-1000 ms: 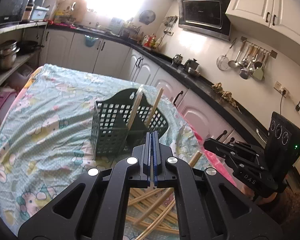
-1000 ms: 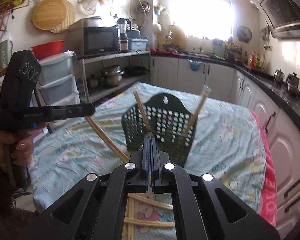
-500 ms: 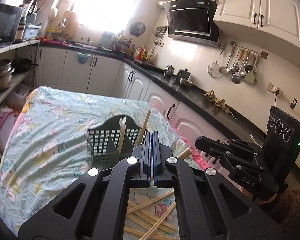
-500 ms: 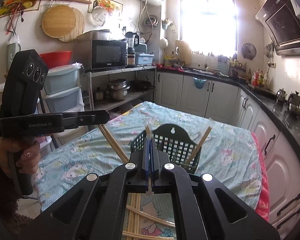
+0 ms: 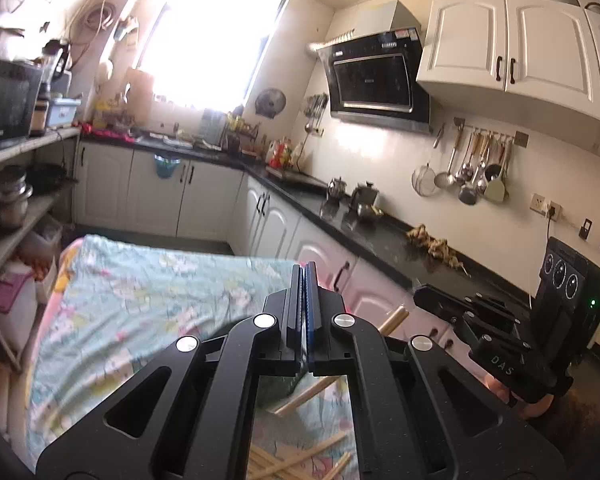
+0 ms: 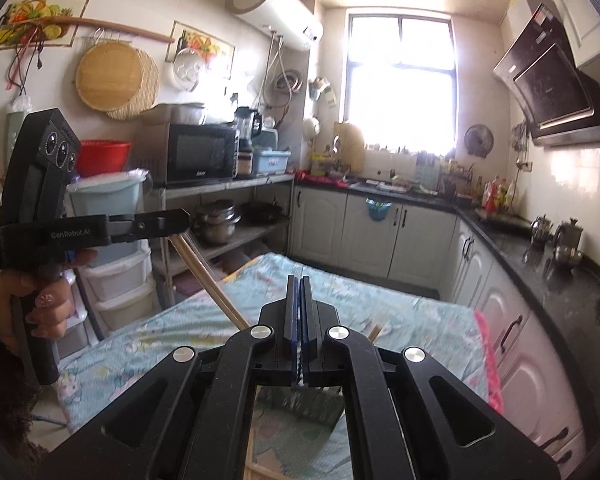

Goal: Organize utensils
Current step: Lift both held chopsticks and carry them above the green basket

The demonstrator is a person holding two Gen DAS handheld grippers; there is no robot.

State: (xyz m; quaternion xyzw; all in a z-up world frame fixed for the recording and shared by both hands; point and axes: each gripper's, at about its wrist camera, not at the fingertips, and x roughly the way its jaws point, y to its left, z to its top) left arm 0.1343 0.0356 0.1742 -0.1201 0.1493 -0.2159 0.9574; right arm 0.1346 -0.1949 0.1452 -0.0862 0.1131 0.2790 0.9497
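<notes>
My left gripper [image 5: 305, 280] is shut. In the right wrist view it [image 6: 176, 220] holds a wooden chopstick [image 6: 208, 280] that slants down toward the table. My right gripper [image 6: 299, 292] is shut with a thin pale sliver between its pads. It also shows in the left wrist view [image 5: 432, 300] at the right, with a wooden chopstick end [image 5: 394, 317] beside it. The dark green basket [image 6: 300, 404] lies mostly hidden under the gripper frame. Loose chopsticks [image 5: 300, 460] lie on the cloth below.
The table has a pale green cartoon-print cloth [image 5: 140, 300]. White cabinets and a black counter [image 5: 360, 228] run along the right. Shelves with pots [image 6: 220, 220] and a microwave [image 6: 196, 152] stand at the left.
Both grippers have risen and tilted upward. The basket has dropped from the middle of both views to under the gripper frames. The left gripper still holds its chopstick.
</notes>
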